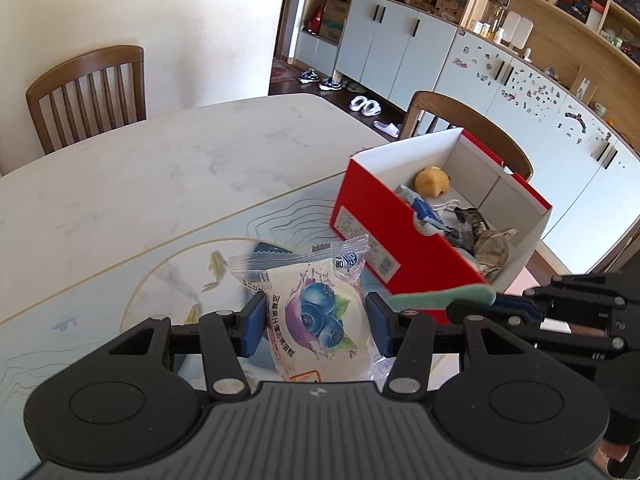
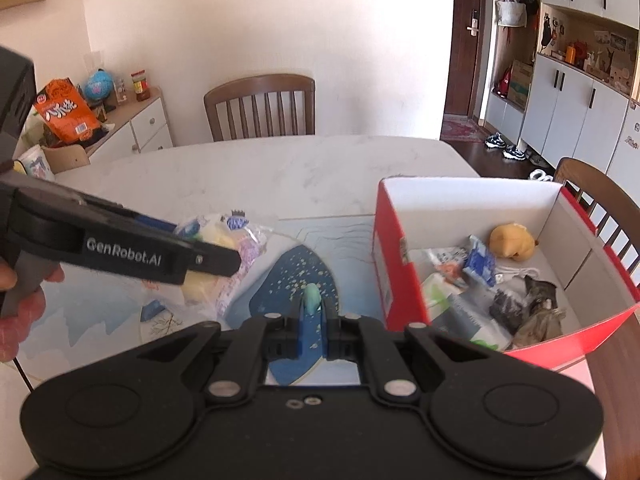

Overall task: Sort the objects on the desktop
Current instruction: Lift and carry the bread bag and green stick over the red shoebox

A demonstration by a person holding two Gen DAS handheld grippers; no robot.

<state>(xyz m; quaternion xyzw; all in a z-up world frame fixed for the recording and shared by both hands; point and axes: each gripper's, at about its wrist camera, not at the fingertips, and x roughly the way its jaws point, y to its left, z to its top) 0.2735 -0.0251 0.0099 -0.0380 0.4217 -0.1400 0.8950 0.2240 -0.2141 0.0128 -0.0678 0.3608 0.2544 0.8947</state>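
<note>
My left gripper (image 1: 317,326) is shut on a clear snack packet (image 1: 304,280) printed with blueberries, its blue pads pressing both sides, held above the table. In the right wrist view that left gripper (image 2: 224,258) and the snack packet (image 2: 240,248) hang at the left. My right gripper (image 2: 312,314) is shut on a thin green sponge-like piece (image 2: 311,298); the left wrist view shows this right gripper (image 1: 496,300) and the green piece (image 1: 440,294) side-on. A red box (image 2: 390,264) with white inside walls (image 1: 408,152) stands open at the right, just beyond both grippers.
In the box lie a yellow plush toy (image 2: 512,242), a blue packet (image 2: 480,262), a white cable and crumpled dark wrappers (image 2: 532,312). A blue-patterned mat (image 2: 288,276) covers the near table. Wooden chairs (image 2: 260,108) stand at the far and right sides. A hand (image 2: 16,320) holds the left gripper.
</note>
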